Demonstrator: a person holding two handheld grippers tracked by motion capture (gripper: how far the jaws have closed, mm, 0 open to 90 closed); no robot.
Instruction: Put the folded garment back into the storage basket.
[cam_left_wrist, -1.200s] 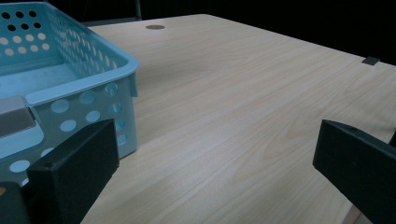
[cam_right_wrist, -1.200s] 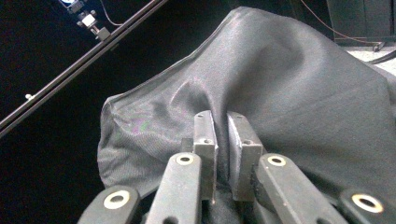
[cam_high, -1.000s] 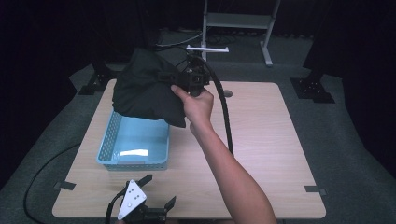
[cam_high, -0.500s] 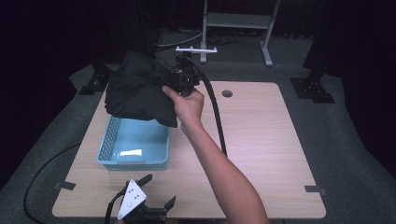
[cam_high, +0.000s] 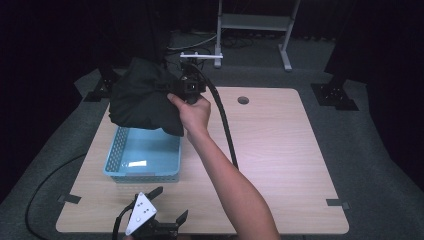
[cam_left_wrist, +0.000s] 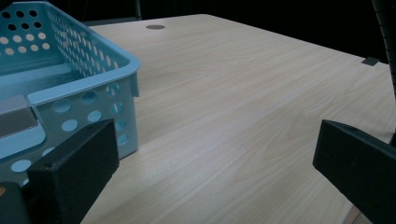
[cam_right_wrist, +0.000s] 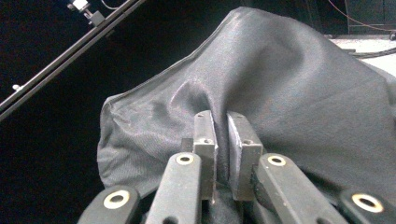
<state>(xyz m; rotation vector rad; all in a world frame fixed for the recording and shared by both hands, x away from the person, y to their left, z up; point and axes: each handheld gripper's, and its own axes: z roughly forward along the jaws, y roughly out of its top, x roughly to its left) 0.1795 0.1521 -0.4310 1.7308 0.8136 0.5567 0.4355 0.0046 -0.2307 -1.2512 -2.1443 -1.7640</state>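
A black cloth (cam_high: 142, 97) hangs bunched in the air over the far end of a light blue perforated basket (cam_high: 116, 155). My right gripper (cam_high: 175, 90), held in a hand, is shut on a fold of that cloth (cam_right_wrist: 280, 93); its gripper (cam_right_wrist: 221, 122) shows the jaws pinched nearly together with fabric between them. My left gripper (cam_high: 169, 205) lies at the table's near edge, open and holding nothing. In the left gripper view its gripper (cam_left_wrist: 215, 158) stands wide apart beside the basket's corner (cam_left_wrist: 126, 88).
A wooden table (cam_high: 280, 150) has free room to the right of the basket. A small white slip (cam_high: 136, 163) lies inside the basket. A cable hole (cam_high: 243, 100) sits near the far edge. A metal stand (cam_high: 252, 22) is on the floor behind.
The right gripper has carried the cloth up and to the left, toward the far left of the table. The left gripper has stayed still.
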